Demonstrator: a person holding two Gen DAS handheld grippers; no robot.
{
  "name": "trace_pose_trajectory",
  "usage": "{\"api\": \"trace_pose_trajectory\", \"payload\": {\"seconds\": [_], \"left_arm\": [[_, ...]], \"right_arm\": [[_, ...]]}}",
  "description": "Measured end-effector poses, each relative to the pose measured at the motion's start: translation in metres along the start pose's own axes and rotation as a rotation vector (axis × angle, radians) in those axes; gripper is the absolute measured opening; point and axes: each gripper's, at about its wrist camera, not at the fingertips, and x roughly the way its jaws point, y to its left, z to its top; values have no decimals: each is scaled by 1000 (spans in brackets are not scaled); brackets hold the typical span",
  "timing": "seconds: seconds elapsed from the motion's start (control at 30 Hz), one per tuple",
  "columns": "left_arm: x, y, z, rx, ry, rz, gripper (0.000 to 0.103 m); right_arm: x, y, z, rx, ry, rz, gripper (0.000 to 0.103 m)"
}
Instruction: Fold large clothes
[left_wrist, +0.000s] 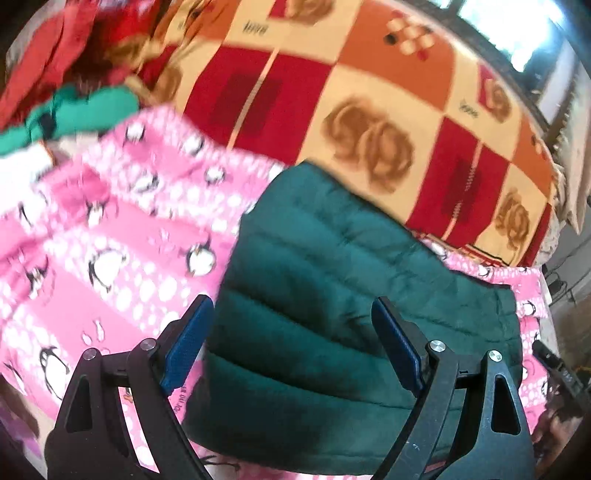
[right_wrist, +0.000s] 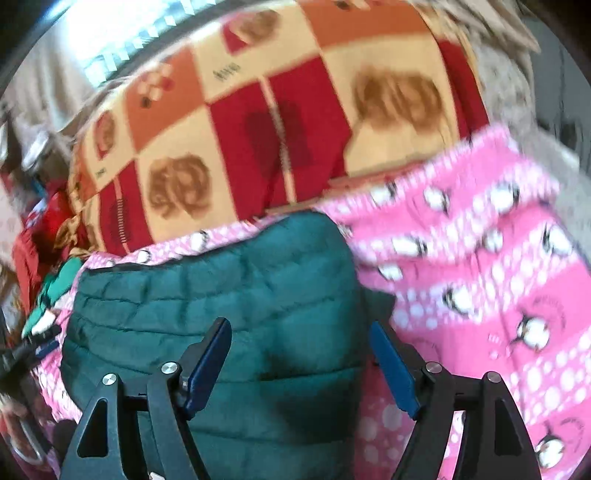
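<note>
A dark green quilted puffer jacket (left_wrist: 332, 266) lies folded into a compact block on a pink penguin-print blanket (left_wrist: 110, 236). My left gripper (left_wrist: 291, 306) is open, its blue pads spread just above the jacket's left part, holding nothing. In the right wrist view the same jacket (right_wrist: 229, 295) lies on the pink blanket (right_wrist: 480, 280). My right gripper (right_wrist: 301, 332) is open over the jacket's right edge, holding nothing. Both views are motion-blurred.
A red, orange and cream checkered bedspread (left_wrist: 369, 110) covers the bed beyond. A pile of red and teal clothes (left_wrist: 74, 92) lies at the far left; it also shows in the right wrist view (right_wrist: 40, 266). The other gripper's tip (left_wrist: 554, 365) shows at the right edge.
</note>
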Motion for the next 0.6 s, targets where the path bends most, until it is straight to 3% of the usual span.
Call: {"api": "trace_pose_trajectory", "payload": {"seconds": [0.07, 0.23, 0.3, 0.37, 0.53, 0.6], "left_arm": [[-3, -17, -3, 42, -25, -6, 87], [37, -53, -11, 129, 25, 45, 87], [57, -62, -15, 167, 40, 116, 88], [75, -69, -21, 226, 38, 172, 96], [87, -65, -26, 227, -11, 192, 102], [89, -66, -25, 228, -10, 200, 102]], "right_arm": [[-6, 11, -8, -53, -22, 28, 89], [47, 55, -14, -166, 11, 29, 89], [74, 60, -19, -188, 49, -25, 89], [94, 60, -24, -181, 68, -38, 90], [124, 61, -20, -198, 84, -75, 103], [128, 61, -18, -196, 97, -78, 103]]}}
